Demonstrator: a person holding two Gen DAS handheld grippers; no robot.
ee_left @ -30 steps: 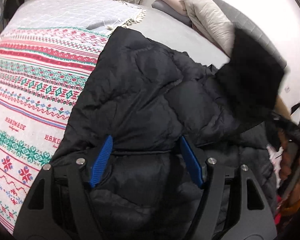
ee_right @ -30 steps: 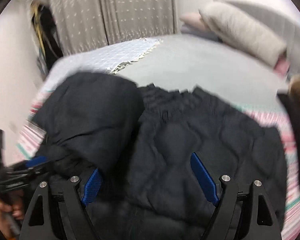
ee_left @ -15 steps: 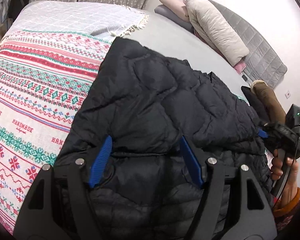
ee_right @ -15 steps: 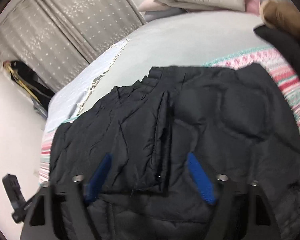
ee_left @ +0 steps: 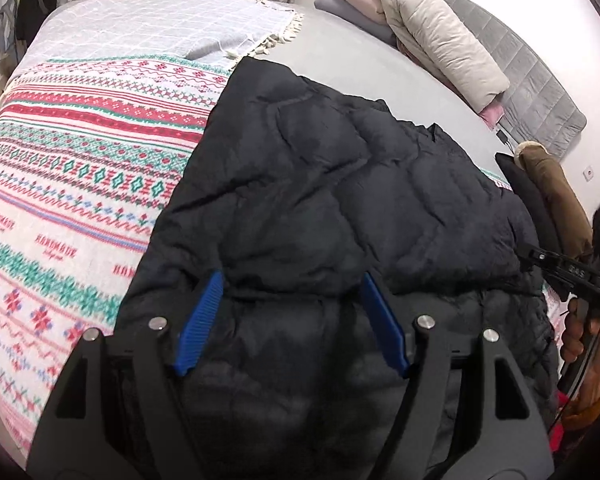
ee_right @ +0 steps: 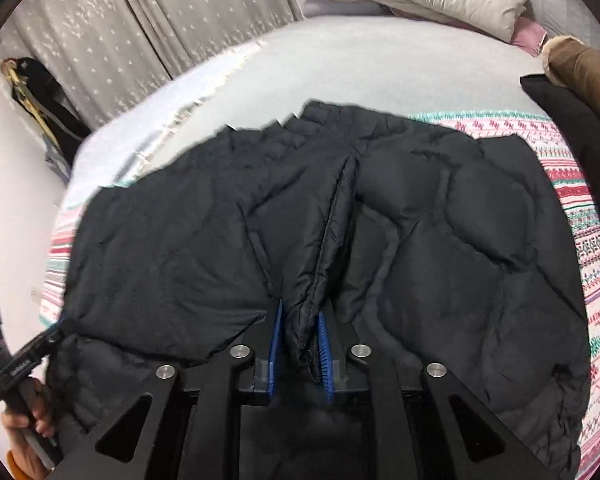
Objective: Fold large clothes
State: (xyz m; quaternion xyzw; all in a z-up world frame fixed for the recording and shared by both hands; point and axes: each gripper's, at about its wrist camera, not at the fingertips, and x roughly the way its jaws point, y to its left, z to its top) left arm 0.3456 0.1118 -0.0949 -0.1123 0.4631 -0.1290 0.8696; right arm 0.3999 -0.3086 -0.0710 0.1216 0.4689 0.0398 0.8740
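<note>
A large black quilted puffer jacket (ee_left: 332,200) lies spread on the bed over a patterned blanket (ee_left: 68,184). It also fills the right wrist view (ee_right: 440,240). My left gripper (ee_left: 292,292) is open, its blue pads hovering over the jacket's near part, holding nothing. My right gripper (ee_right: 300,320) is shut on a raised fold of the jacket's fabric (ee_right: 320,264) near its middle seam. The right gripper shows at the right edge of the left wrist view (ee_left: 560,268). The left gripper shows at the left edge of the right wrist view (ee_right: 20,360).
Pillows (ee_left: 432,36) and a folded grey quilt (ee_left: 540,92) sit at the head of the bed. A brown and a black garment (ee_right: 580,80) lie beside the jacket. A grey checked throw (ee_left: 160,28) covers the far side. Curtains (ee_right: 140,20) hang behind.
The right gripper dropped the lifted jacket flap, came down and closed on a fold at the jacket's middle. The jacket now lies flatter. The left gripper stayed open in place.
</note>
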